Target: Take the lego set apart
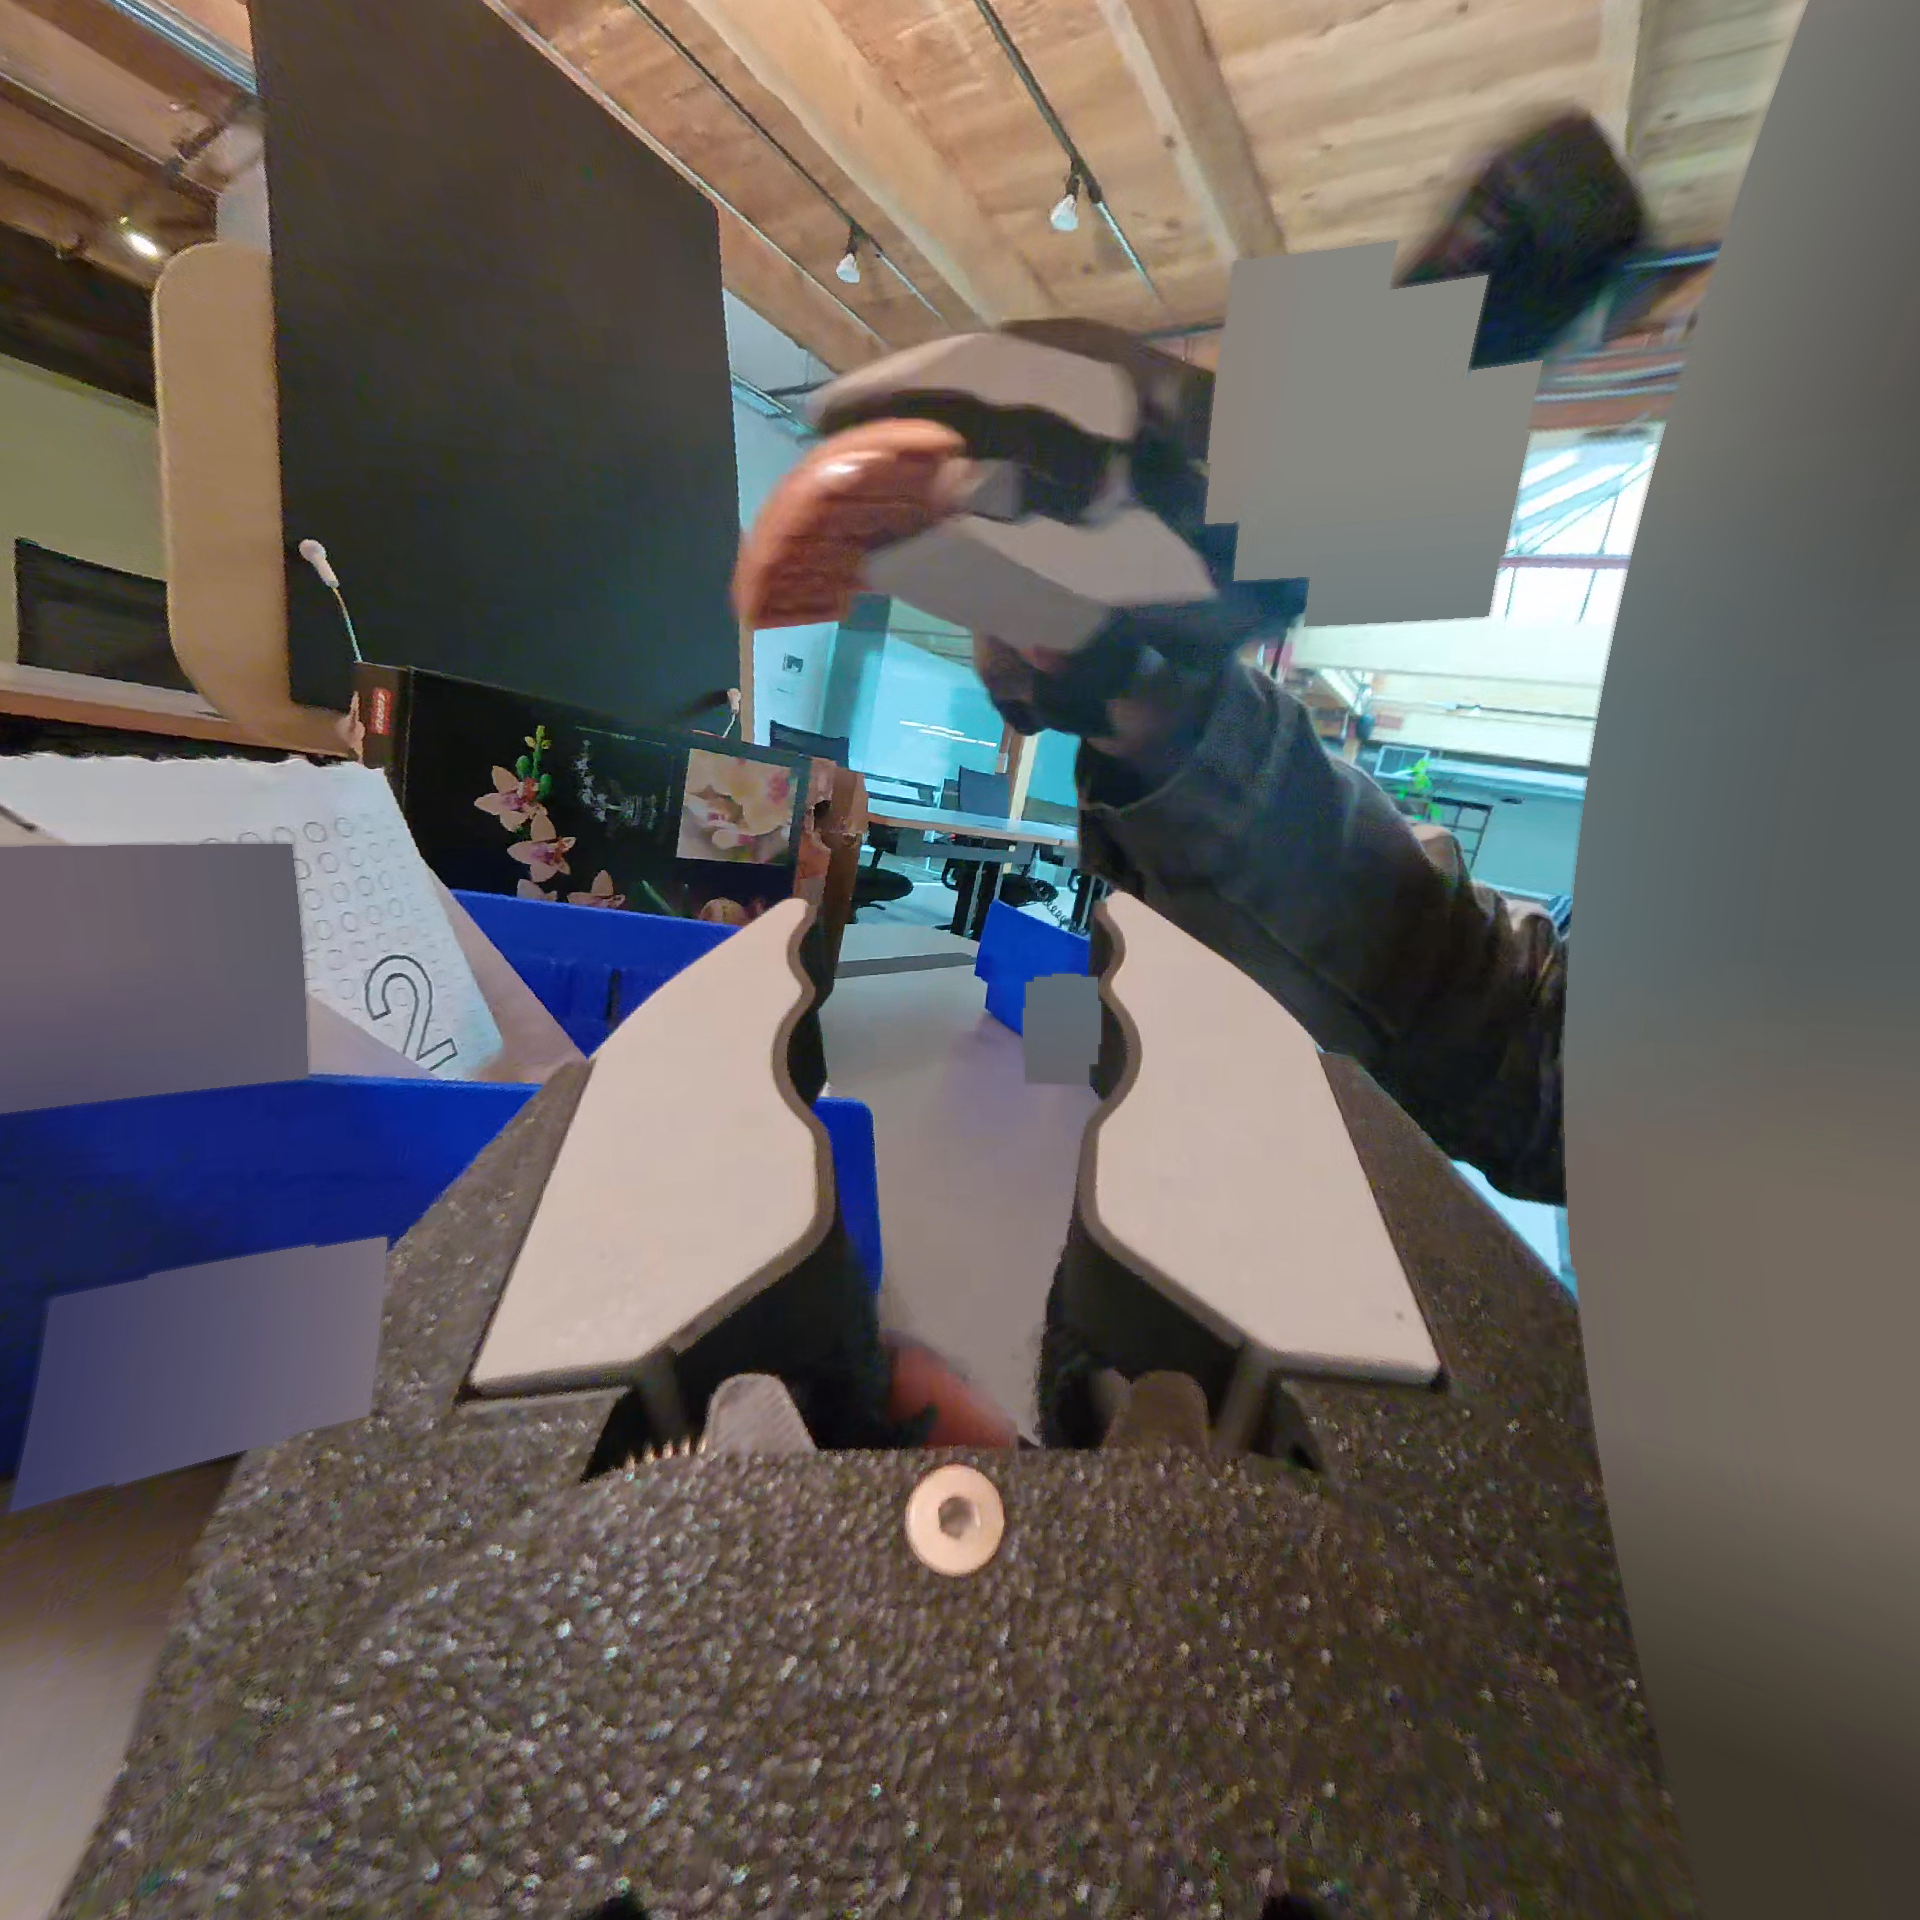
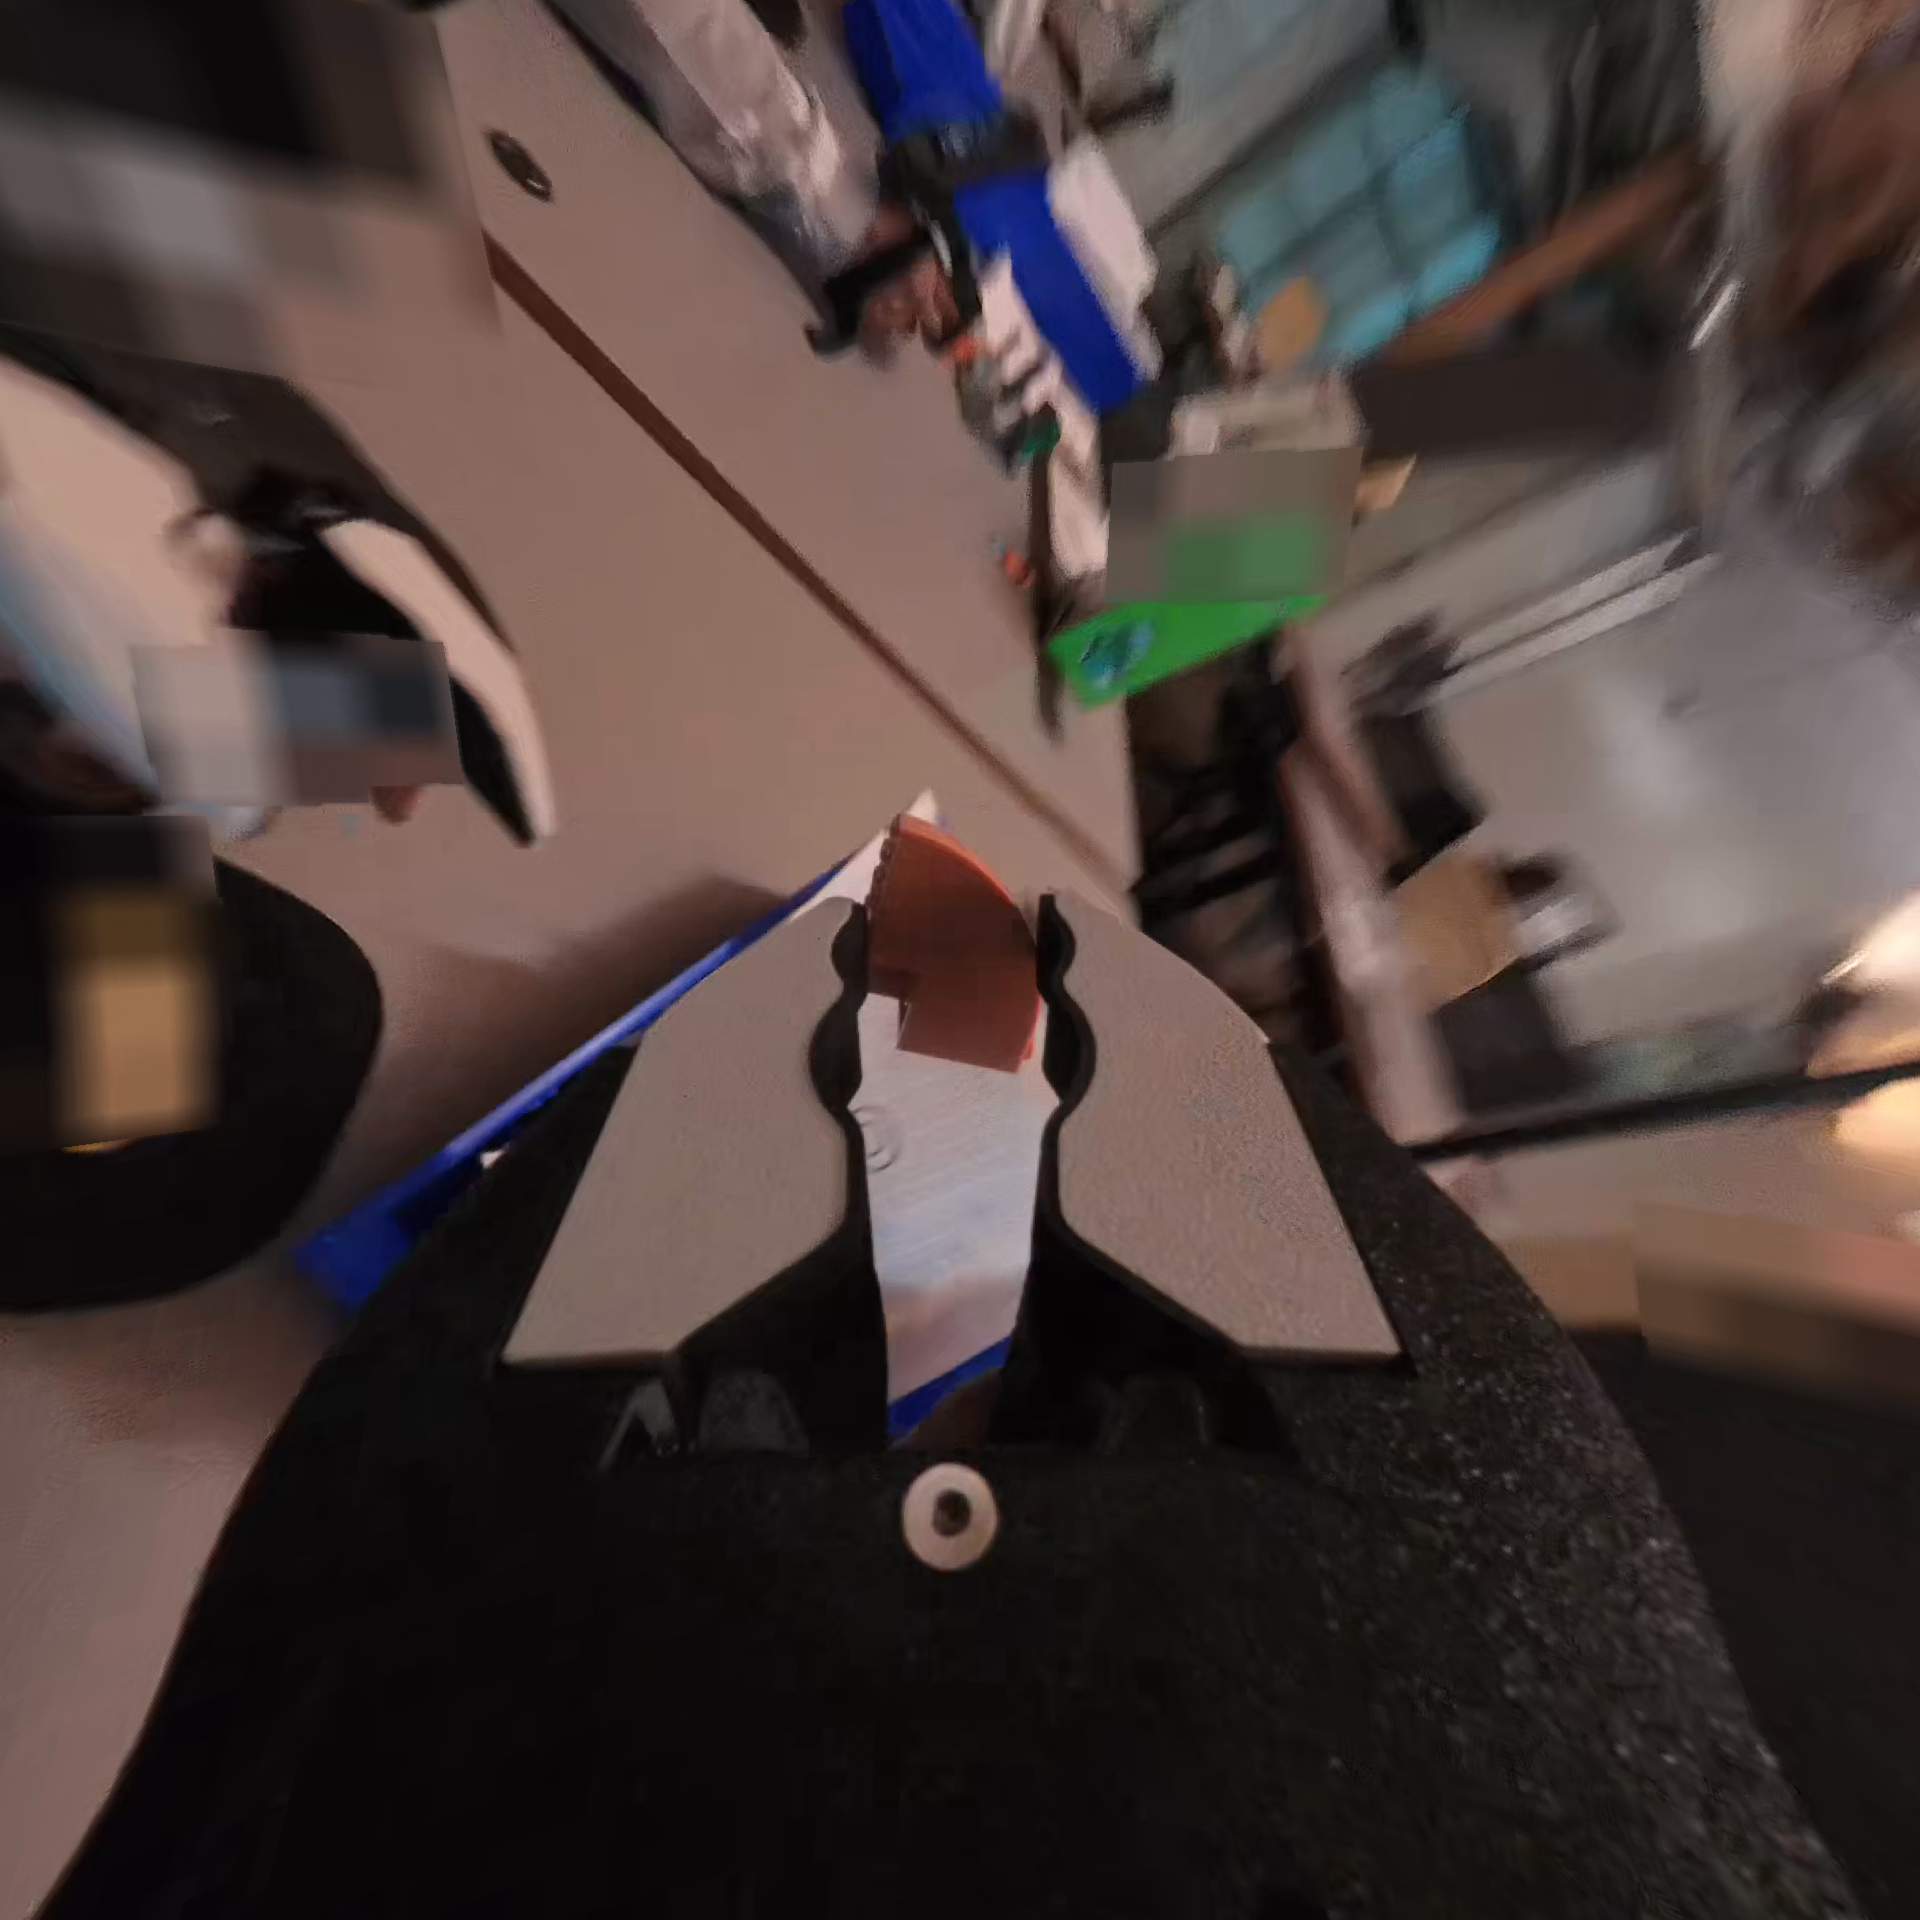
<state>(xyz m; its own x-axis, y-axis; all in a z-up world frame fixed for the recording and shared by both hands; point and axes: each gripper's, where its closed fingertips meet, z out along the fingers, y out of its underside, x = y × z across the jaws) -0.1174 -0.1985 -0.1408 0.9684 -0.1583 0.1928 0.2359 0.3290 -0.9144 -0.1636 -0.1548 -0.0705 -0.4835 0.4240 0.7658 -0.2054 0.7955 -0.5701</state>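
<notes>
My right gripper (image 2: 948,914) is shut on a reddish-brown curved lego piece (image 2: 951,966), held between the fingertips. The left wrist view shows it held high in the air, the same piece (image 1: 831,530) sticking out left of the right gripper (image 1: 997,488), with a dark sleeve (image 1: 1299,883) behind. My left gripper (image 1: 956,935) is open and empty, low over the table and pointing between the blue bins. In the blurred right wrist view, the left gripper's white finger (image 2: 488,665) shows at the left. No other part of the lego set is in view.
A blue bin (image 1: 208,1164) holding a white paper bag (image 1: 364,914) stands at the left, with another blue bin (image 1: 1029,956) farther back. A dark lego box with flower pictures (image 1: 582,800) and a dark panel (image 1: 499,416) stand behind. The blue bin's rim (image 2: 520,1143) lies under my right gripper on the beige table (image 2: 675,623).
</notes>
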